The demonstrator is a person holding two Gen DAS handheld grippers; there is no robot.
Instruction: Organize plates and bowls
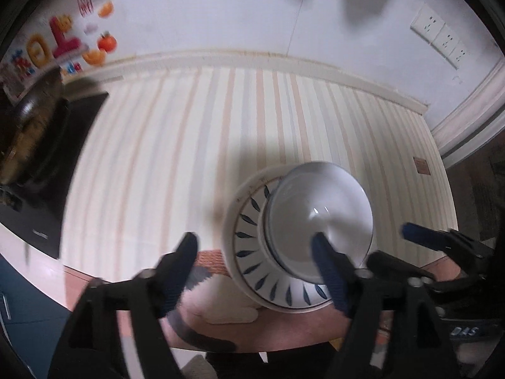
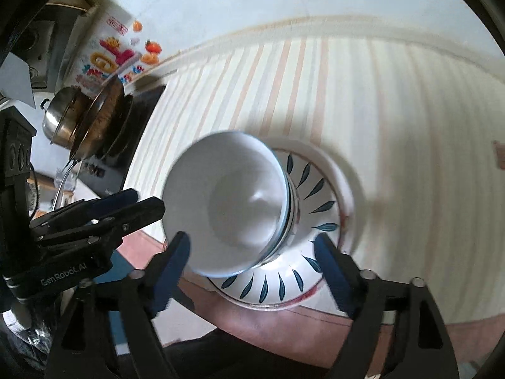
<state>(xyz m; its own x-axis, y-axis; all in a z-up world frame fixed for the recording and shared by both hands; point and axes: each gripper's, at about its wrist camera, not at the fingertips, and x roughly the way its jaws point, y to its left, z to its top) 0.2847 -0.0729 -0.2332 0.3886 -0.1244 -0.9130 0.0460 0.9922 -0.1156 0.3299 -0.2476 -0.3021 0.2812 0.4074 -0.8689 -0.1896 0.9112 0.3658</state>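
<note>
A white plate (image 1: 249, 237) (image 2: 318, 218) with blue leaf marks lies on the striped cloth near the counter's front edge. A plain white bowl (image 1: 318, 208) (image 2: 227, 202) stands upright in it. My left gripper (image 1: 254, 246) hovers above the plate's left part, open, with nothing between its blue-padded fingers (image 1: 186, 252). My right gripper (image 2: 251, 241) hangs over the bowl from the near side, open and wide, touching nothing. Each gripper also shows at the edge of the other's view: the right gripper (image 1: 391, 244) and the left gripper (image 2: 148, 199).
The striped cloth (image 1: 189, 158) (image 2: 394, 126) covers the counter up to the white wall. At the left a black cooktop (image 1: 79, 126) carries a dark pan (image 1: 28, 120) and a steel pot (image 2: 63, 120). Wall sockets (image 1: 442, 34) sit at the back right.
</note>
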